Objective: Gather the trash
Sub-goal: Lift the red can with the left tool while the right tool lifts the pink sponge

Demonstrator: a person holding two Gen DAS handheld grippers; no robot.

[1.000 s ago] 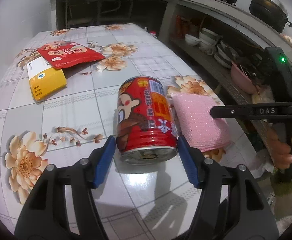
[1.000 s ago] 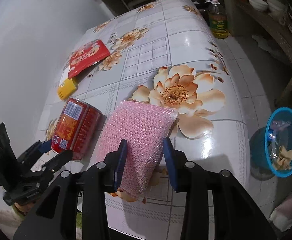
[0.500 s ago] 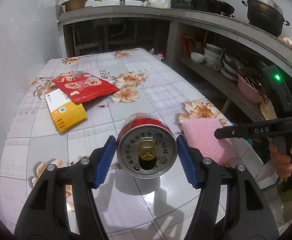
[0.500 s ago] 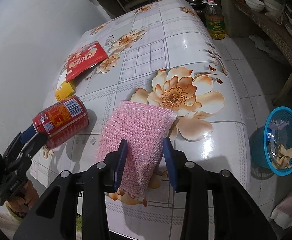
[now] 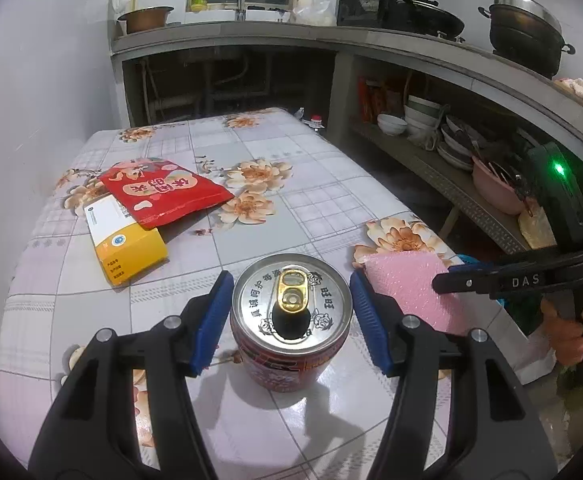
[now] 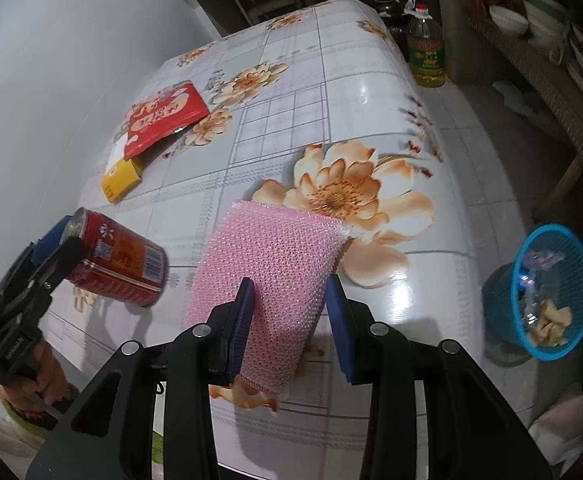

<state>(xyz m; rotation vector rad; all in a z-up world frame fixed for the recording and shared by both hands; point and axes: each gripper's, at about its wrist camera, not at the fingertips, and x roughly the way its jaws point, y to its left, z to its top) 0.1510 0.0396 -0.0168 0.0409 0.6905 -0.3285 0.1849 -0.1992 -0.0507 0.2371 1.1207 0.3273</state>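
Left gripper clamps red can, lifted, tilted above table. Right gripper pinches pink sponge. Blue basket at 3 o'clock. Risk: smooth can slips; opened top dribbles.

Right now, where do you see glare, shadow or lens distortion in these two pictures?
Left wrist view: the red drink can casts a soft shadow toward the camera; the counter edge bows from fisheye.
Right wrist view: white glare on the glossy floral tablecloth beside the pink mesh sponge; dark corners.
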